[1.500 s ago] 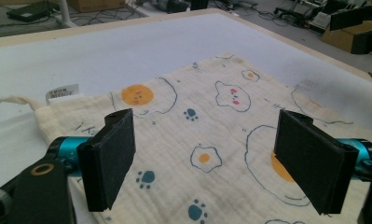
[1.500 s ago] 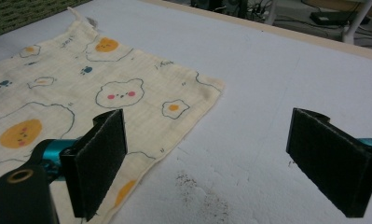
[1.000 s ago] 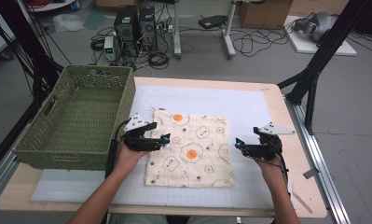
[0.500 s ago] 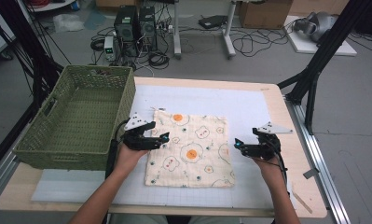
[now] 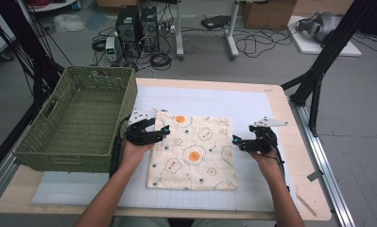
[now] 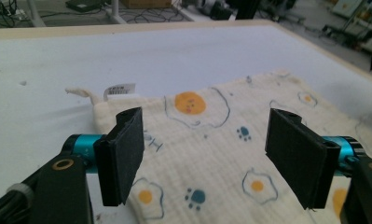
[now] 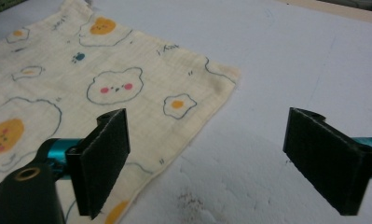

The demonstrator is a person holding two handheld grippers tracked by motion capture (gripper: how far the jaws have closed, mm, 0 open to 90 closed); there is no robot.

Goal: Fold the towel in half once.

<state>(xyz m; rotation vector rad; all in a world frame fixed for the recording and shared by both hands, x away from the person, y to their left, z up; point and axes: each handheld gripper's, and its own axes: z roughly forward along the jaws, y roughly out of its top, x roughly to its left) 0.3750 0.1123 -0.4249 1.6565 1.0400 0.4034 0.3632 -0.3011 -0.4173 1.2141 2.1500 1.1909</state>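
The egg-print cloth (image 5: 193, 152) lies flat at the centre of the frame. My left gripper (image 5: 163, 131) hovers over its upper-left corner, jaws apart but just closing in, nothing pinched. My right gripper (image 5: 234, 141) gapes wide at its right edge.

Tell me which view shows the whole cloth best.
The high view: the cloth lies flat with all four edges visible. The left gripper view shows its far corner with the white label; the right gripper view shows its right edge and one corner.

Wooden table (image 5: 290, 101), white mat (image 5: 252, 106) over it. On mat: patterned cloth (image 5: 195, 153) flat, centre; green basket (image 5: 82, 123) left edge.
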